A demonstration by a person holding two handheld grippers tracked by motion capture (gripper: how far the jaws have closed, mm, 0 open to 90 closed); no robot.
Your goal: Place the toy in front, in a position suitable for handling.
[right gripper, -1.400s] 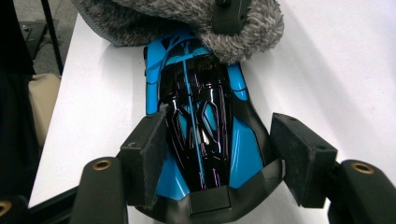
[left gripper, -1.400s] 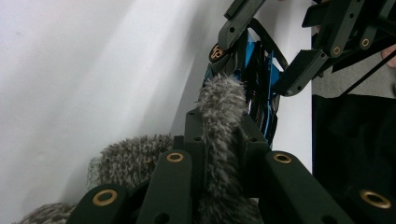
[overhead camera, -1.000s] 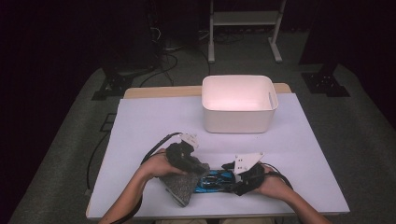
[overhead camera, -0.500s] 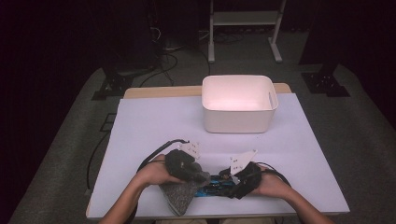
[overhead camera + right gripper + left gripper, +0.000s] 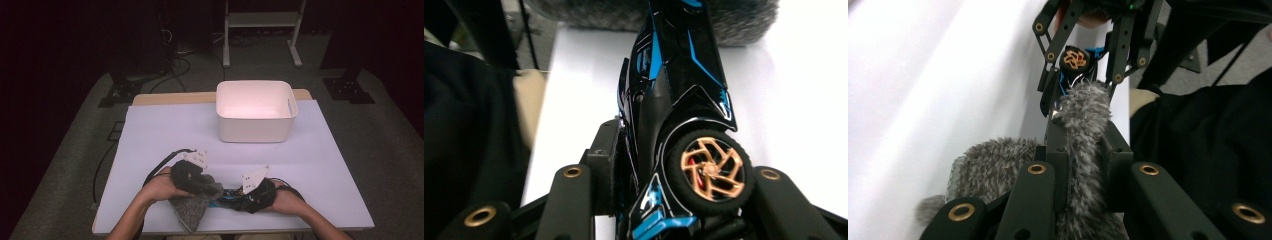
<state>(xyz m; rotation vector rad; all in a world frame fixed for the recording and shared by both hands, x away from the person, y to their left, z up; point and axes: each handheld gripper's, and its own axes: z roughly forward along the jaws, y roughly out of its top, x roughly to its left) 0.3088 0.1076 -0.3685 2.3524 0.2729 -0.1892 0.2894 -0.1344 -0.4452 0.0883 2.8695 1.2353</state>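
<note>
**Toy car and grey pouch held between two grippers at the near table edge**

From the high view, a white bin [image 5: 255, 111] stood toward the far side of the white table [image 5: 165, 130], and it serves as the landmark here. Well nearer than the bin and a little to its left, the left gripper [image 5: 196, 181] sat over a grey fuzzy pouch [image 5: 192, 210], which lay at the near edge of the table. Nearer than the bin and roughly in line with its right half, the right gripper [image 5: 250, 197] rested low on the table, with a black and blue toy car [image 5: 227, 197] stretched between it and the pouch. The two grippers faced each other, close together, both far from the bin.

In the left gripper view, the left gripper [image 5: 1083, 130] had its jaws drawn nearly together, pinching a fold of the grey fuzzy pouch [image 5: 1083, 145] between them. The rest of the pouch bulged out to the left of the jaws. Just beyond the fold, the right gripper [image 5: 1083, 82] pointed back toward the camera, with a gold-spoked wheel [image 5: 1075, 59] of the toy car between its jaws.

In the right gripper view, the right gripper [image 5: 674, 160] had its jaws partway in, having just been closing, and the toy car [image 5: 674, 90] stood on its side between them. The left jaw's pad lay against the car's body; whether the right jaw pressed the gold-spoked wheel [image 5: 711, 170] could not be told. The car's far end ran up to the grey fuzzy pouch [image 5: 624, 15] at the top.
</note>
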